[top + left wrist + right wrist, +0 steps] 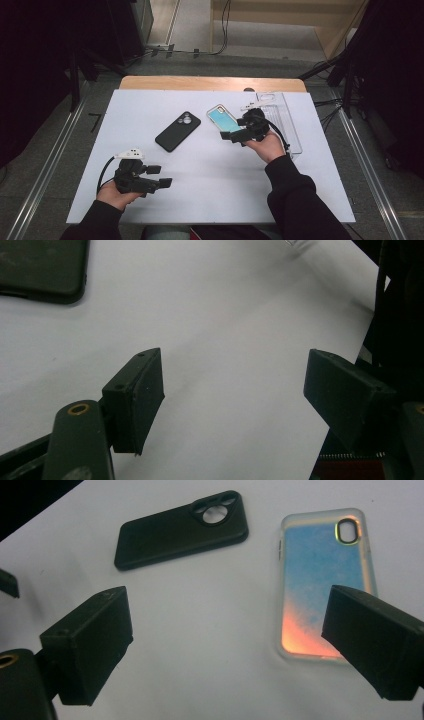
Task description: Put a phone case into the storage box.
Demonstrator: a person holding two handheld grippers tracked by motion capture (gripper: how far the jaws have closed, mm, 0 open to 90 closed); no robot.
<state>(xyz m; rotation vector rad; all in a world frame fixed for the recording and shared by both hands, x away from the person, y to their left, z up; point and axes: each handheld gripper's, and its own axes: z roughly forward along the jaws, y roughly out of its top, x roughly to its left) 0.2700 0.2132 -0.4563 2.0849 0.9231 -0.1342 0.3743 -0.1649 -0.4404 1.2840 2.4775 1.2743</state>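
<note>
The right gripper [231,135] hovers low over the white table [210,165] with its jaws spread wide and nothing between them, and the blue-and-orange phone case [320,582] lies flat just ahead of it, its near end partly behind the gripper's right-hand jaw in the right gripper view. The step in hand looks like a pick-up of that case. To do it well, the jaws should straddle the case across its narrow width, near the middle of its length, come down until the pads reach the table, and then close on the two long edges; a grip near one end would likely let the flat case swing or slip. The black phone case [182,527] lies farther ahead and off to the left jaw's side, well apart, so it should not interfere. Beyond the right gripper, a clear plastic tray [286,120] sits on the table; whether it holds anything is hard to tell. The left gripper [159,176] waits with jaws likewise spread and empty over bare table.
</note>
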